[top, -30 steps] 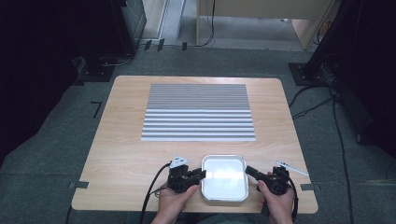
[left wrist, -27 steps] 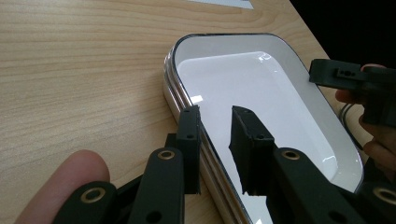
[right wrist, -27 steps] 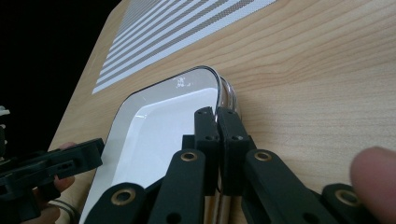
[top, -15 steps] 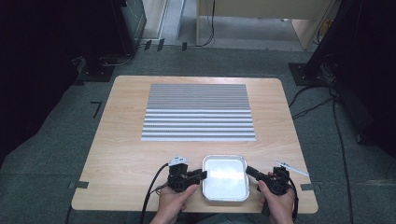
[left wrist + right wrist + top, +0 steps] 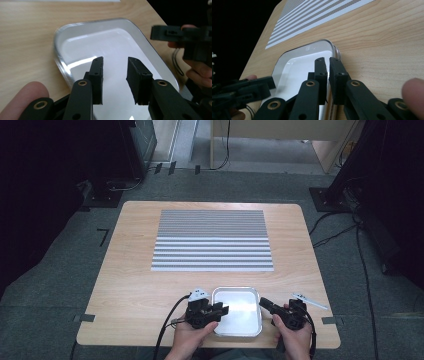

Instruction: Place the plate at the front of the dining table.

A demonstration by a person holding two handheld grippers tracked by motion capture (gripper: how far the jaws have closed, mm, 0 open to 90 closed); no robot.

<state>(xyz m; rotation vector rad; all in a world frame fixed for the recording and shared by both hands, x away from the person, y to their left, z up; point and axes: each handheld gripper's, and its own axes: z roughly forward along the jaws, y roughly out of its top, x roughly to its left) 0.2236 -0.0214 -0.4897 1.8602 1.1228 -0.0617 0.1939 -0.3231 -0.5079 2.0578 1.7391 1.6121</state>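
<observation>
from the high view i see the metal tray [image 5: 236, 312] on the near edge of the wooden table [image 5: 135, 285], in the middle between my two hands. it is a shallow rectangle with rounded corners, silver and shiny, and it reflects the light strongly, so the inside looks almost white. there is nothing inside it. the left gripper [image 5: 223, 309] reaches over the left rim of the tray, and the right gripper [image 5: 262, 302] points at the right rim. behind the tray lies a grey striped mat [image 5: 212, 240], well apart from it. in the left gripper view i see my left gripper [image 5: 114, 67] above the tray [image 5: 61, 48]; the jaws stand apart with a clear gap and they hold nothing. the smooth bottom of the tray shows bright reflections and the rim is raised and curved. in the right gripper view the right gripper [image 5: 328, 60] has its jaws almost together, only a thin slit between them, and they sit at the rim of the tray [image 5: 325, 42]; i cannot tell if they pinch the rim or are just closed beside it.
</observation>
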